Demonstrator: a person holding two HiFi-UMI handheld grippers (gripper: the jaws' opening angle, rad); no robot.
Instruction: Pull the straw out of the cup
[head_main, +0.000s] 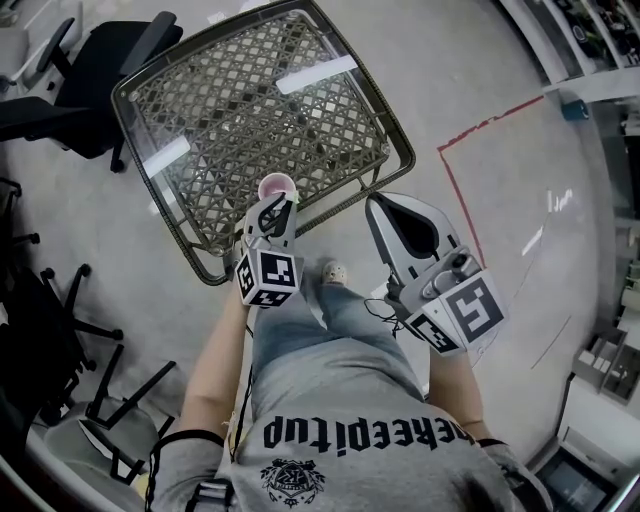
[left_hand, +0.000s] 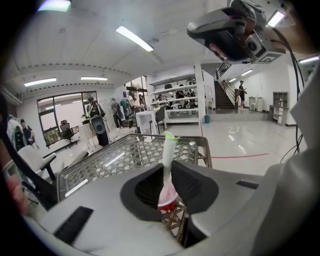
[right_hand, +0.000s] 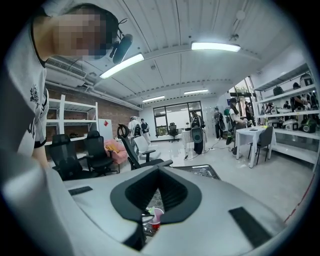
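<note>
A pink plastic cup (head_main: 277, 186) stands on the near edge of a woven lattice table with a glass top (head_main: 250, 100), right at the far tip of the left gripper (head_main: 281, 203). A white straw with a green tip (left_hand: 168, 155) rises upright out of the cup and passes straight between this gripper's jaws. In the left gripper view the two dark pads are drawn in to a narrow slot and lie against both sides of the straw partway up, pinching it, with the cup's reddish base showing below them.

The left gripper slopes downward toward the cup from the near side, and the person's bare left forearm (head_main: 215, 370) runs back from it toward the body.

The right gripper (head_main: 372, 200) is held to the right of the cup, just off the table's near-right rim. Its jaw tips are pressed together with nothing between them.
</note>
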